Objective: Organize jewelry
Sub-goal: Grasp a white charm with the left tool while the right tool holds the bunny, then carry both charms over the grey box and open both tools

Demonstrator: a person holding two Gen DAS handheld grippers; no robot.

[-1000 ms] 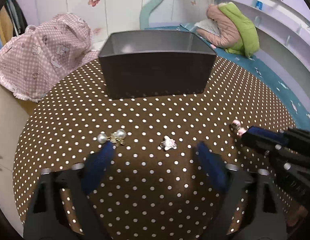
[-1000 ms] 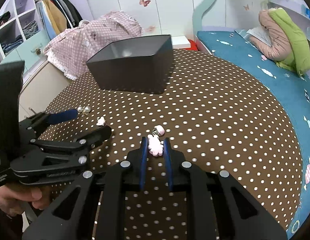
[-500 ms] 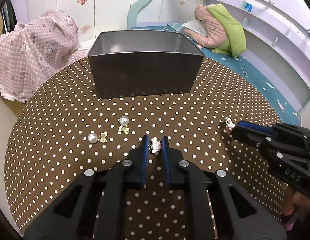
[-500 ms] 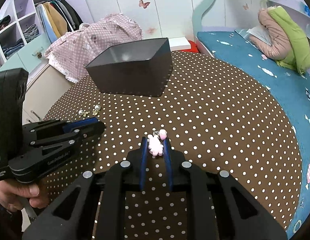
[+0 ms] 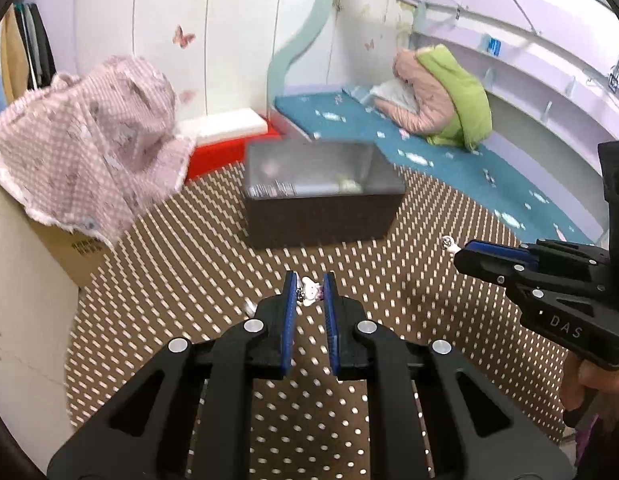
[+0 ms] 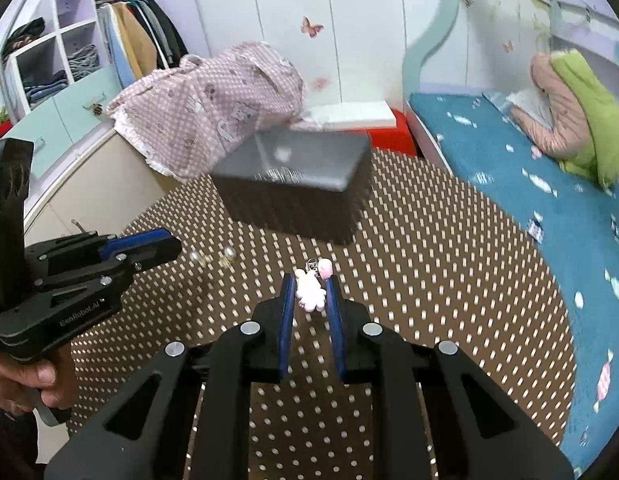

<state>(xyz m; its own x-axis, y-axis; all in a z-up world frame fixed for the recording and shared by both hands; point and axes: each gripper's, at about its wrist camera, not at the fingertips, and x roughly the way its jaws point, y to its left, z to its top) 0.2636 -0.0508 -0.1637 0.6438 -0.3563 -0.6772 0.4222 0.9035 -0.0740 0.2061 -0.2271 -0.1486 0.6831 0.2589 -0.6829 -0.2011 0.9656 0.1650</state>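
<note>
Now, through the left wrist view, my left gripper (image 5: 309, 292) had clamped a white charm (image 5: 310, 295), lifted it off the table (image 5: 189, 240) and faced the box (image 5: 321, 208), where a second earlier its jaws stood wide over it. Through the right wrist view, my right gripper (image 6: 309, 294) stayed pinched on a pink charm (image 6: 309, 292), raised for the same drop, with pearl earrings (image 6: 213, 258) left lying.
</note>
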